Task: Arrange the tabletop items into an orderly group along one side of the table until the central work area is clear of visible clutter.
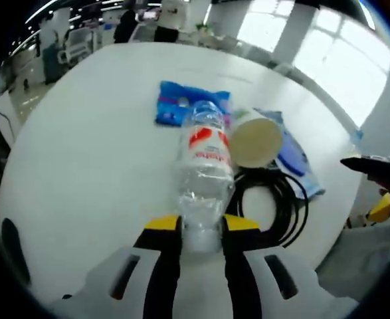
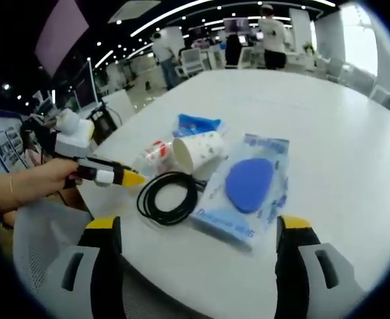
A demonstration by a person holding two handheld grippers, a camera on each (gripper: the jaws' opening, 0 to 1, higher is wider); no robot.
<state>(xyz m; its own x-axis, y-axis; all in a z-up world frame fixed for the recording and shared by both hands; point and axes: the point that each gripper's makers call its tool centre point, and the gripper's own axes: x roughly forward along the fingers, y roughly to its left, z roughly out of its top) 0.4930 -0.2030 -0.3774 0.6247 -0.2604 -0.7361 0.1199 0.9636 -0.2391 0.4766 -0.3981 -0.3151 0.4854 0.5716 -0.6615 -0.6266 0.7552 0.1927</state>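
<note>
Left claw point(image 1: 201, 232): yellow-tipped jaws drawn narrow on the near end of a clear plastic bottle point(image 1: 203, 169), which lies on its side pointing away, red label up. Right claw point(image 2: 198, 229): jaws wide apart, holding nothing, hovering near the tabletop edge before the group.

Items grouped near that edge: bottle; white paper cup point(image 2: 198, 150) on its side, touching the bottle; coiled black cable point(image 2: 169, 197) just beside the cup; clear packet with a blue oval pad point(image 2: 248, 186) next to the coil; blue packet point(image 1: 181, 103) beyond the bottle's far end.

Risks, as judged: the thin, empty-looking bottle is round and gripped only at one end, so it may swivel or slip out if dragged, and its body could knock the cup rolling. The coil sits close to the edge and might be pushed off.

Surface: white round tabletop point(image 1: 95, 153), smooth, bare across the middle and far side.

Room: large bright office, strip ceiling lights, tall windows, desks, chairs, people standing in the distance.
</note>
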